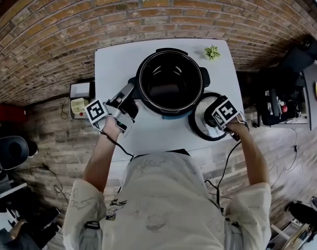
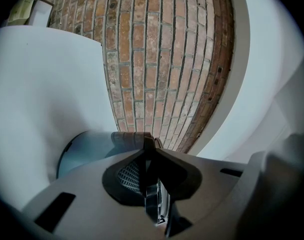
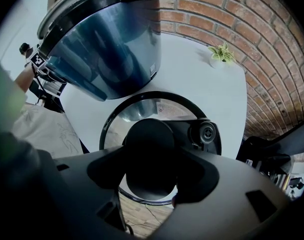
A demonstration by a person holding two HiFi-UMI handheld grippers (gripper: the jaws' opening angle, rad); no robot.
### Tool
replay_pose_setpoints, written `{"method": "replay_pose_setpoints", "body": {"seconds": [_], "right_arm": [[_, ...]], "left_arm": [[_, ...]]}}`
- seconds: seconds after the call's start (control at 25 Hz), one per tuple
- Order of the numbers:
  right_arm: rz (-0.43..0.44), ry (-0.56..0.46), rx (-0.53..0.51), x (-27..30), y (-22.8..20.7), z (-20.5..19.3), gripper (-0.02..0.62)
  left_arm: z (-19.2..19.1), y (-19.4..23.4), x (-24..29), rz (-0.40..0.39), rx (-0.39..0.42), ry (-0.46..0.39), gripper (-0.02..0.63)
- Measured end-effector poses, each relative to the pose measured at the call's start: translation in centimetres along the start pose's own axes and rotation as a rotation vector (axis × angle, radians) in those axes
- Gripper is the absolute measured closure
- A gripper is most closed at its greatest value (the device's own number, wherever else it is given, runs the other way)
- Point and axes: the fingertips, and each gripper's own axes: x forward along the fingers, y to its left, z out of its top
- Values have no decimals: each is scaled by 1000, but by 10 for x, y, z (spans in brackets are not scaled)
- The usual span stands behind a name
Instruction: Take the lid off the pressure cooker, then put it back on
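Right now the pressure cooker (image 1: 171,53) stands open in the middle of the white table (image 1: 116,66). Its pot is dark and empty inside.

The left gripper (image 1: 128,99) lies level at the cooker's left side. Its jaws are almost together and pinch a thin black part of the cooker's side handle (image 2: 143,166).

The lid (image 1: 195,126) is off. It sits just to the right of the cooker, near the front edge of the table. It has a black ring around a see-through middle. From the right gripper view, the wood floor shows through the glass at the near side.

The right gripper (image 1: 211,121) points straight down over the lid. Its jaws stand wide and squeeze the round black knob (image 3: 149,154) on top.

A small green plant (image 1: 212,51) stands at the far right corner of the table.
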Motion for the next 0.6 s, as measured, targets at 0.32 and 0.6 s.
{"method": "replay_pose_setpoints", "body": {"seconds": [0.32,0.6], "right_arm": [[-23,-22,-19,-55,-12,-3,303],[-75,-5,-100,-117,-17,-6,302]], "left_arm": [[0,0,1,-6,-1,-4,541],[0,0,0,-11,-3,-2,541]]}}
